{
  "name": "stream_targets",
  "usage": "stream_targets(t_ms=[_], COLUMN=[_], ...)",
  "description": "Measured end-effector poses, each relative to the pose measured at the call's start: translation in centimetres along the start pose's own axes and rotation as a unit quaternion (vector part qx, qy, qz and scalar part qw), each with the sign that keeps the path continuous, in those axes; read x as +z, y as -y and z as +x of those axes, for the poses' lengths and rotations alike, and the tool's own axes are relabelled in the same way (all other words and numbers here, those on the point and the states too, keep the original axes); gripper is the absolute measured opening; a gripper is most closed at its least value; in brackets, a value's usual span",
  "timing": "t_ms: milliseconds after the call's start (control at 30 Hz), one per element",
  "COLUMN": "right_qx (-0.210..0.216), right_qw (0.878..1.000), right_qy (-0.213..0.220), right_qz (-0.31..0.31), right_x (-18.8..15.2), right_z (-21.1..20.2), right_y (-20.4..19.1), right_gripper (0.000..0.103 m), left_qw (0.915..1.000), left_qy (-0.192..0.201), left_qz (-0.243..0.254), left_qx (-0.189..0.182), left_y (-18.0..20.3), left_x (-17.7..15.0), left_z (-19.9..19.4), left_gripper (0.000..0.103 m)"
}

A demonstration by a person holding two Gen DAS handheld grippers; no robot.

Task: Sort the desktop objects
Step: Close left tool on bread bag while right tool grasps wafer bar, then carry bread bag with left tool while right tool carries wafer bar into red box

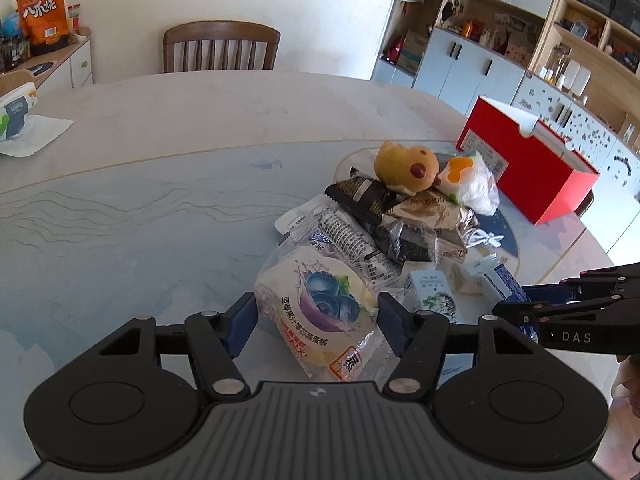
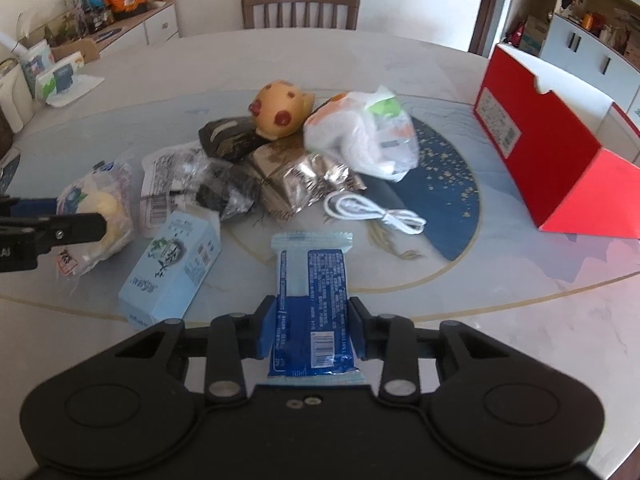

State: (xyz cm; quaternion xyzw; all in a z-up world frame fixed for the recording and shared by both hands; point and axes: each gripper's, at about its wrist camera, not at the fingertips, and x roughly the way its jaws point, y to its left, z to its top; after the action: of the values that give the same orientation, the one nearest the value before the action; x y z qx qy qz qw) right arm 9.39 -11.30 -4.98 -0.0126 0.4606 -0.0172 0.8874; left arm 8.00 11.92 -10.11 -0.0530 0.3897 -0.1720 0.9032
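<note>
Blue wafer packet (image 2: 312,308): nearest my right camera, lying lengthwise between my right fingers (image 2: 267,330); the pads press both its long edges, so I read my right gripper (image 2: 312,330) as clenched on it; whether it is off the desk (image 2: 520,320) I cannot tell.

Blueberry cake packet (image 1: 320,304): nearest my left camera, sitting between my left fingers (image 1: 242,322); the pads look to touch its wrapper on both sides, so I take my left gripper (image 1: 316,326) to be gripping it, though how firmly is unclear; it seems to rest on the desk at the near end of the pile.

Pile: black and silver snack wrappers (image 1: 404,216), a yellow spotted plush toy (image 2: 280,110), a white plastic bag (image 2: 372,140), a coiled white cable (image 2: 376,210) and a pale blue carton (image 2: 172,268) lie bunched together mid-desk; the carton is just beside the blueberry packet.

Red box (image 2: 552,152): open-topped, on the right side of the desk, well apart from the pile; probably the place for sorted items.

Step in hand: I judge this the pick-up stage, one packet per gripper, nothing yet sorted.

Next move: lift both clear without dragging the neighbours; carry the right packet over the cable toward the red box; the slippery wrappers could slide in my grip, so keep pressure steady.
</note>
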Motion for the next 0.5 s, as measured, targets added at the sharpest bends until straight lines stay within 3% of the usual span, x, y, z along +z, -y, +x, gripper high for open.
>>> stream_targets(t_ms=[500], right_qx=[-0.004], right_qw=[0.999], right_qy=[0.034], right_qz=[0.015], right_x=[0.7], right_z=[-5.0], right_y=[1.9], right_gripper=[0.036], left_qw=[0.9997], left_qy=[0.022], left_qz=[-0.006], left_qx=[0.001], left_y=[0.9], left_x=[0.5], left_z=[-3.3], left_gripper=[0.064])
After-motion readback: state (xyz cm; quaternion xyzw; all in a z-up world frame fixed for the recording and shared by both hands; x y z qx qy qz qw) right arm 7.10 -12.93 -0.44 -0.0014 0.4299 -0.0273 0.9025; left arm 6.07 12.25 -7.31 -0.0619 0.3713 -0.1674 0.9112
